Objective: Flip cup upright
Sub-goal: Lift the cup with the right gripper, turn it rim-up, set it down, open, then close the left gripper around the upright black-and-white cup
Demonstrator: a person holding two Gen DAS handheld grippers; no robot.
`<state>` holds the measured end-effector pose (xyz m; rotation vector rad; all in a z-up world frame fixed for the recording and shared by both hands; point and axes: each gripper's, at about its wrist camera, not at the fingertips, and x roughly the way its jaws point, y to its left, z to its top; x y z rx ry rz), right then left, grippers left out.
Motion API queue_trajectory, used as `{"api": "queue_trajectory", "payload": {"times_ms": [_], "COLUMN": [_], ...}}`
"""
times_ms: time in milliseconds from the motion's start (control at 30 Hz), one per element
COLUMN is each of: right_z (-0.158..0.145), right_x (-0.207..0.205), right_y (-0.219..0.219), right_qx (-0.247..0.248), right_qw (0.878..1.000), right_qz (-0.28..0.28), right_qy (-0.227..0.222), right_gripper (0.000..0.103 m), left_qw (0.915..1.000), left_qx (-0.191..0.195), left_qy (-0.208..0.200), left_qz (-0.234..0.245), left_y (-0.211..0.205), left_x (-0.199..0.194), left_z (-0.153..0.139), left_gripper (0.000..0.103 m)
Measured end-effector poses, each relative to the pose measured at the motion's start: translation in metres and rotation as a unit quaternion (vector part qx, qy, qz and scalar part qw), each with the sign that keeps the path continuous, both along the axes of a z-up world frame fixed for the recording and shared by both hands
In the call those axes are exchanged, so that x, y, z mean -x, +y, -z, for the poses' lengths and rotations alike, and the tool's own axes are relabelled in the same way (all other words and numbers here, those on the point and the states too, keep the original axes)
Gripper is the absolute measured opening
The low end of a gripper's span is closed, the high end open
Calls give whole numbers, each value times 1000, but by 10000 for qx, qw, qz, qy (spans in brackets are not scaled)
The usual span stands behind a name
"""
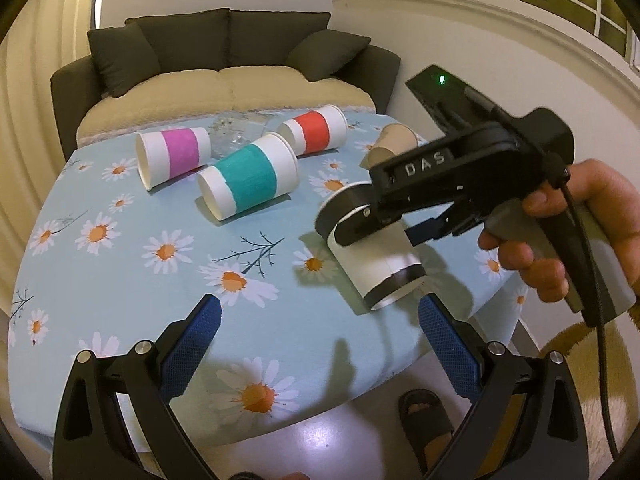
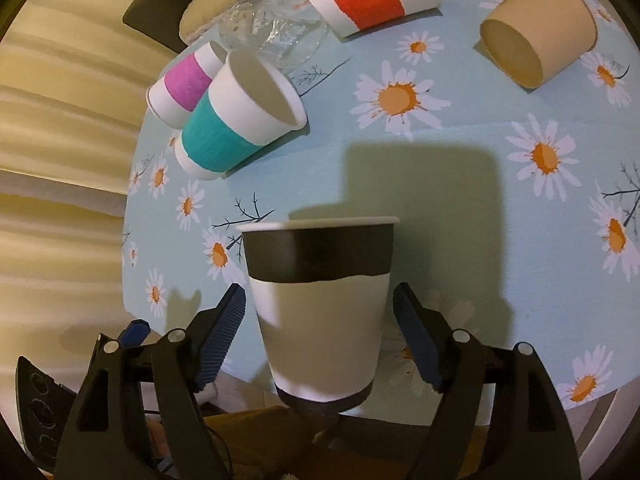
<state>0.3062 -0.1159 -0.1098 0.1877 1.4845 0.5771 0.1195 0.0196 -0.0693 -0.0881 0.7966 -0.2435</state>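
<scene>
A white paper cup with black bands (image 1: 376,260) (image 2: 320,312) lies on its side near the right edge of the daisy tablecloth (image 1: 120,280). My right gripper (image 2: 320,320) straddles the cup with its blue fingers (image 2: 224,332) on either side, a small gap showing at each, so it looks open around it. In the left wrist view the right gripper (image 1: 400,216) reaches over the cup. My left gripper (image 1: 320,344) is open and empty, hovering in front of the cup.
Cups lie on their sides further back: purple-banded (image 1: 172,156), teal-banded (image 1: 248,180), red-banded (image 1: 316,130) and plain brown (image 1: 392,144). A clear plastic bottle (image 2: 276,28) lies among them. A dark sofa (image 1: 228,52) stands behind the table.
</scene>
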Motion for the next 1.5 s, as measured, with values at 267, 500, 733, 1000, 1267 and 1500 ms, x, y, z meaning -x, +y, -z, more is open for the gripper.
{"api": "queue_trajectory", "payload": {"times_ms": [267,500,733,1000,1267,1500], "right_z": [-49,-95,-82,-77,-60,-48], "right_x": [7,50,77,85,84,81], "right_y": [-27,-93,-127,-146,-154,-163], "right_qx": [-291,-662,-1135,-1635,-2019,-2116], "right_qw": [9983,9878,9853,9789,9730,9710], "right_qz": [124,437,486,470,518,537], "right_qy": [-495,-1340,-1183,-1132,-996,-976], "right_gripper": [76,76,76,76,76,76], "left_qw": [9997,9876,9864,9671,9481,9380], "left_qx": [13,1392,1177,1011,945,528], "left_qy": [172,705,1130,2251,2818,3156], "left_qz": [149,-142,-180,-620,-1133,-1334], "left_y": [-11,-1,-26,-36,-42,-47], "left_x": [-4,-24,-56,-93,-119,-141], "left_z": [8,-2,-33,-27,-4,21], "left_gripper": [97,96,97,96,96,95]}}
